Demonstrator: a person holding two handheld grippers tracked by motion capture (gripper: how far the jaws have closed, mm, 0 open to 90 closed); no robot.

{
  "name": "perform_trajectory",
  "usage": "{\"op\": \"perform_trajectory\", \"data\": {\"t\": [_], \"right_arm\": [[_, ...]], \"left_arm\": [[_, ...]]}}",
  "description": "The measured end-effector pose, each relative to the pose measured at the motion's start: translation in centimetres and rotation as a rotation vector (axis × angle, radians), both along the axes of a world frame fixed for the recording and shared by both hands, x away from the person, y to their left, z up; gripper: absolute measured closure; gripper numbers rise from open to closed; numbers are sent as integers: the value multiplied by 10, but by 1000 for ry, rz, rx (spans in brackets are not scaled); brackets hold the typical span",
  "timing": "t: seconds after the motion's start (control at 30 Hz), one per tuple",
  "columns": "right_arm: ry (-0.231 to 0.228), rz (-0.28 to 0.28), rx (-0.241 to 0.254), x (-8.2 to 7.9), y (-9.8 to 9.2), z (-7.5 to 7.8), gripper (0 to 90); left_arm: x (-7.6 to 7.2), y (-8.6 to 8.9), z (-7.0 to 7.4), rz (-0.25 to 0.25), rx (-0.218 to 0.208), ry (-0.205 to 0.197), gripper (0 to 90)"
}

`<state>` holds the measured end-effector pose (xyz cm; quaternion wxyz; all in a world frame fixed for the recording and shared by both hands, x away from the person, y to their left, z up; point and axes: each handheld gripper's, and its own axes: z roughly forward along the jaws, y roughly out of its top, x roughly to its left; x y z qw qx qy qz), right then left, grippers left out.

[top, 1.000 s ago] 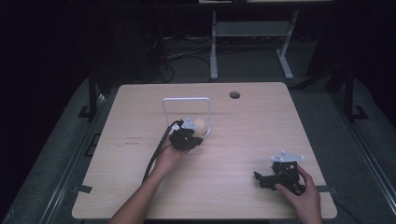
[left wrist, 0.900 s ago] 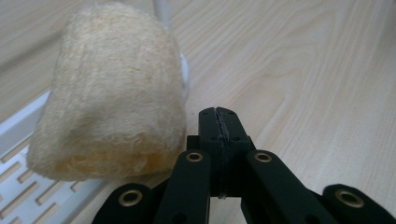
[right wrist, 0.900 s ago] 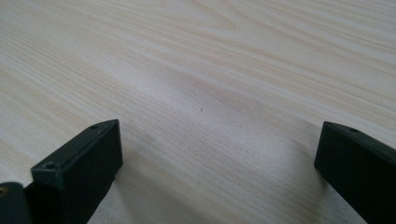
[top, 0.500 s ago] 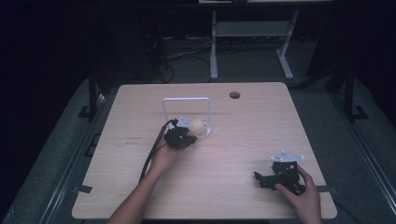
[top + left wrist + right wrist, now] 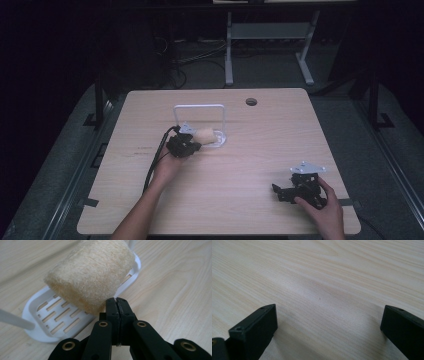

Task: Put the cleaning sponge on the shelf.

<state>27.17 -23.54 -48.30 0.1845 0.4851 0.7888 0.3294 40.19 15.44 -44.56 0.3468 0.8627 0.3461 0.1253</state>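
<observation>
Left gripper (image 5: 116, 302), jaws clenched empty, has slid leftward beside the tan fibrous loofah sponge (image 5: 92, 275), which a nudge might topple off its white slotted plastic tray (image 5: 47, 317).

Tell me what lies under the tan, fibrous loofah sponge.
The tan, fibrous loofah sponge sits on a white slotted plastic tray. The tray's slots beneath the sponge are covered.

A pale wooden rectangular table (image 5: 240, 200) with a small round dark hole (image 5: 251, 102) near its far edge. Behind it, on the dark floor, stand a grey metal stand (image 5: 270, 45) and tangled black cables (image 5: 185, 60).
</observation>
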Motion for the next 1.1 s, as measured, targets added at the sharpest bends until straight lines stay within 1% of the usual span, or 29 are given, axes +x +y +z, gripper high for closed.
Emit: {"op": "perform_trajectory", "data": {"t": [0.1, 0.17, 0.5, 0.67, 0.97, 1.07, 1.1], "right_arm": [[0, 0, 0, 0, 0, 0, 7], [0, 0, 0, 0, 0, 0, 6], [0, 0, 0, 0, 0, 0, 7], [0, 0, 0, 0, 0, 0, 7], [0, 0, 0, 0, 0, 0, 7], [0, 0, 0, 0, 0, 0, 7], [0, 0, 0, 0, 0, 0, 7]], "left_arm": [[1, 3, 0, 15, 9, -11, 890], [2, 6, 0, 21, 5, -8, 890], [2, 10, 3, 30, 4, -19, 890], [-2, 9, 6, 24, -5, -14, 890], [-10, 15, 14, 14, -12, -19, 878], [-14, 19, 15, 13, -19, -11, 849], [-16, 20, 16, 11, -14, -13, 831]]}}
